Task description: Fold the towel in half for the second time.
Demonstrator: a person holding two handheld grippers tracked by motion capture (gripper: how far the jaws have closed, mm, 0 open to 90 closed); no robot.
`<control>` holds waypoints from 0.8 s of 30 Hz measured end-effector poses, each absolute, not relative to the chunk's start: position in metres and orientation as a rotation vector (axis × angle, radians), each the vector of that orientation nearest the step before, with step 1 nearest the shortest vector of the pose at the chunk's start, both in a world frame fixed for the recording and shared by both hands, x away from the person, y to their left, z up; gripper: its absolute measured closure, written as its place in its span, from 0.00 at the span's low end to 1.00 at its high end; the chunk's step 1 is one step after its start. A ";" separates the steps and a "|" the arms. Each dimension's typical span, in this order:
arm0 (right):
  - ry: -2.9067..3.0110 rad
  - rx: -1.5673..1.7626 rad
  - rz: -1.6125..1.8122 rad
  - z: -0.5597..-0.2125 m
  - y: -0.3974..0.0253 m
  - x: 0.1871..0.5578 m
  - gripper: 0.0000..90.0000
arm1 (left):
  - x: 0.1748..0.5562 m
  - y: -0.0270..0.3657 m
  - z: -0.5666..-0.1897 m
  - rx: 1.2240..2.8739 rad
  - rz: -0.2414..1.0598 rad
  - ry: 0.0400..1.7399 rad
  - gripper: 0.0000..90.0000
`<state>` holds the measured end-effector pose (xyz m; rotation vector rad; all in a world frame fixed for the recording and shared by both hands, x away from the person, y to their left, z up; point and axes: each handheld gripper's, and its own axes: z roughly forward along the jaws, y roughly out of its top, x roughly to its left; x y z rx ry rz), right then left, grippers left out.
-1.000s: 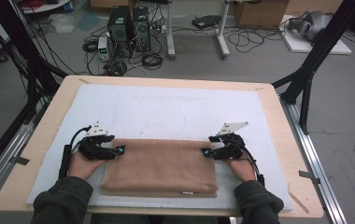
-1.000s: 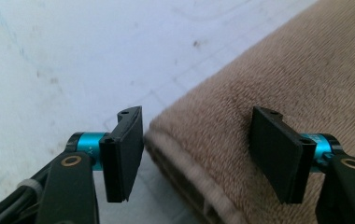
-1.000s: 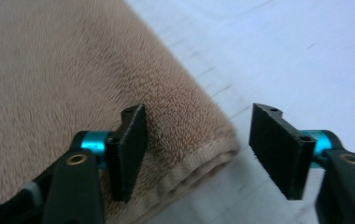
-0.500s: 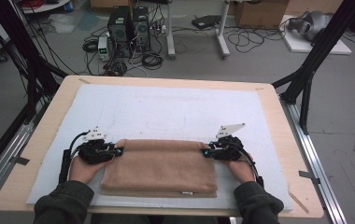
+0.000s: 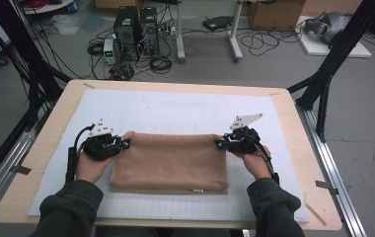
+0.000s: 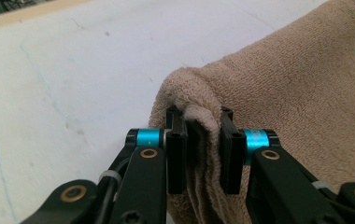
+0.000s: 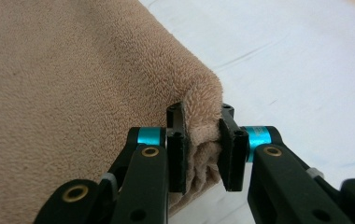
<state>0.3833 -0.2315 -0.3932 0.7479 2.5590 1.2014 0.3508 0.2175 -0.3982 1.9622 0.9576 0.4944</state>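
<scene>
Both tongs, left (image 6: 202, 154) and right (image 7: 202, 154), were clamped on towel (image 5: 170, 160) corners; you risked an uneven fold if bunched cloth between either's jaws slipped.

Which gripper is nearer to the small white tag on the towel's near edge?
Right. The white tag sits right of the middle of the towel. The right gripper pinches the far right corner, the left gripper the far left corner, farther from it.

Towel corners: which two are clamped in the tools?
The two far corners of the towel: left tool pinches the far-left, right tool the far-right. The near corners lie free on the mat.
</scene>
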 end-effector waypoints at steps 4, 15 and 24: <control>2.523 0.756 1.184 -0.372 -0.229 0.406 0.85 | 0.371 0.216 -0.384 1.938 0.537 0.968 0.85; 2.395 0.978 1.245 -0.373 -0.232 0.454 0.58 | 0.417 0.221 -0.374 1.906 0.622 1.091 0.57; 2.548 0.899 1.265 -0.394 -0.223 0.423 0.84 | 0.376 0.221 -0.407 2.055 0.497 0.968 0.80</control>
